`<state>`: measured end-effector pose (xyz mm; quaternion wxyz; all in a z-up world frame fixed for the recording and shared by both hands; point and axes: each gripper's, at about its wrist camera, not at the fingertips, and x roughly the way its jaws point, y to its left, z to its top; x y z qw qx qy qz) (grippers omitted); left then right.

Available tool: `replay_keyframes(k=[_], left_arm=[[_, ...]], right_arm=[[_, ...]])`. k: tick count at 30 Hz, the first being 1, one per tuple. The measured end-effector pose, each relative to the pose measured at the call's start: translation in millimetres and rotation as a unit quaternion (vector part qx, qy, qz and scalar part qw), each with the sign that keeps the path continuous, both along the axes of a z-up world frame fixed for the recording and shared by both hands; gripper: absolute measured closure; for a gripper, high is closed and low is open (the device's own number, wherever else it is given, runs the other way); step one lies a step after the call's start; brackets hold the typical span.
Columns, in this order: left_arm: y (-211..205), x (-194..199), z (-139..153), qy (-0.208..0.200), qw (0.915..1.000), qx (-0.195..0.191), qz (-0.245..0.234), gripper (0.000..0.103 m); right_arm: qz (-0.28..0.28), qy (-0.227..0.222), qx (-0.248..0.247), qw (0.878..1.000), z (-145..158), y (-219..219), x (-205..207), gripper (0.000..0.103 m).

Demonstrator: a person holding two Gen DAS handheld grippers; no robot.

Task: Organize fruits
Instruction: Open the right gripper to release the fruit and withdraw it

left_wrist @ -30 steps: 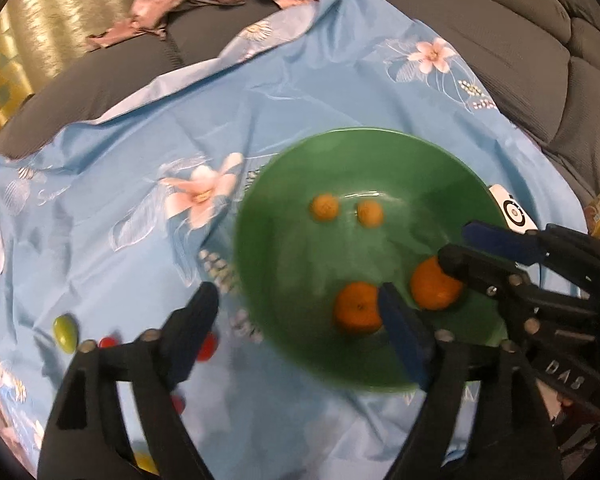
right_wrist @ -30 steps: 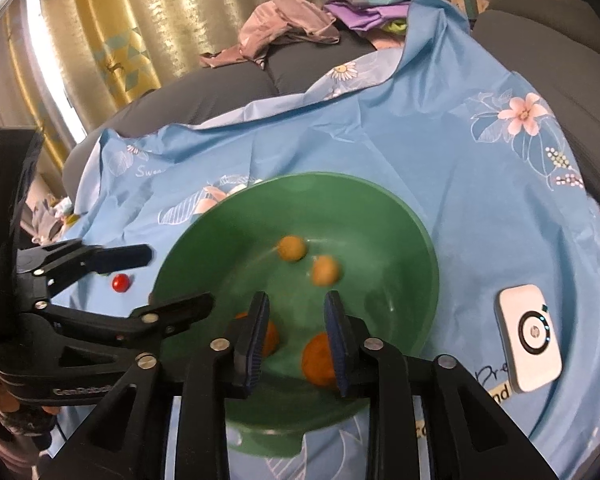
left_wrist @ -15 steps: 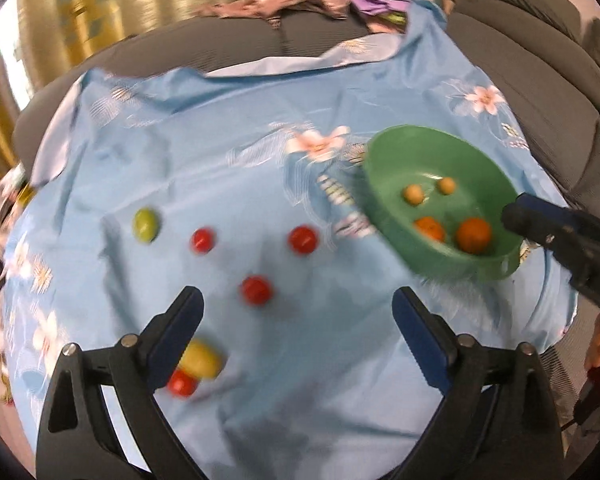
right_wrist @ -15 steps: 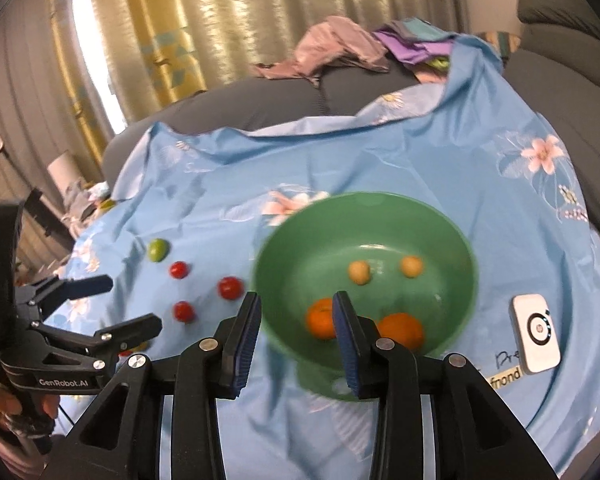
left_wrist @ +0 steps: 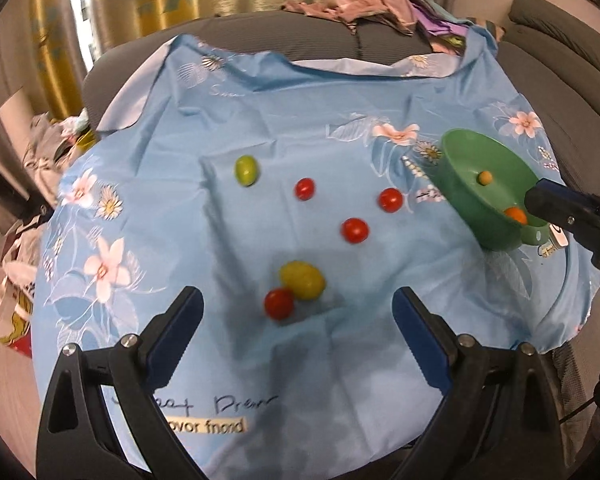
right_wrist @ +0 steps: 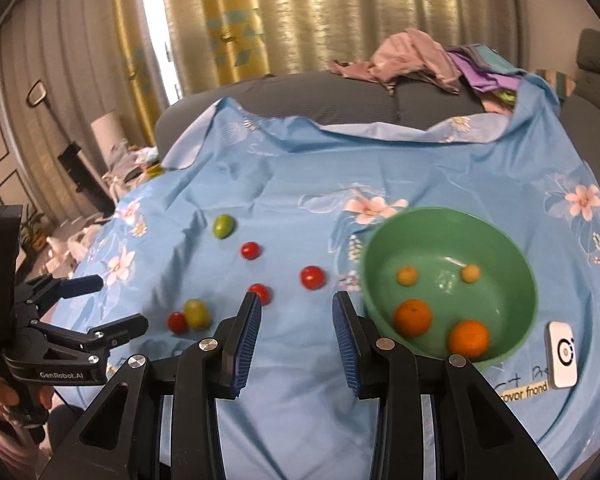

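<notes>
A green bowl [right_wrist: 508, 240] on the blue flowered cloth holds two oranges [right_wrist: 413, 317] and two small yellow fruits [right_wrist: 407, 275]; it also shows in the left wrist view [left_wrist: 464, 184]. Loose on the cloth lie several red tomatoes [left_wrist: 355, 230], a yellow fruit [left_wrist: 302, 280] touching a tomato [left_wrist: 279, 303], and a green fruit [left_wrist: 246, 171]. My left gripper [left_wrist: 298, 334] is open and empty, just short of the yellow fruit. My right gripper [right_wrist: 296, 330] is open and empty, left of the bowl.
A white device [right_wrist: 562, 354] lies on the cloth right of the bowl. Clothes [right_wrist: 420, 56] are piled on the grey sofa behind. The cloth's front edge hangs near me. Clutter [left_wrist: 40, 148] lies at the far left.
Both grippers have pulled back and up from the bowl. The left one has swung left over the loose fruits, and the right gripper's jaws have opened wider.
</notes>
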<state>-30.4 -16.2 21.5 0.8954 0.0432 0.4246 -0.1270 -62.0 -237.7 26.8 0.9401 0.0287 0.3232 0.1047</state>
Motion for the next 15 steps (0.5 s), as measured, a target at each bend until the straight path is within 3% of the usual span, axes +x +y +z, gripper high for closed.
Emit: replay_keyframes(k=[8,15], left_arm=[[29.7,-8.9,-13.6,0.015,0.9996,-0.002,0.024,0.007],[59.3,-11.7,-32.4,0.034,0.9983,-0.011,0.046,0.008]], right_arm=[[0.026,0.016,-0.009,0.999,-7.5,25.7,2.1,0.066],[0.06,0.06,-0.003,0.996,-31.7,45.9,11.8,0.066]])
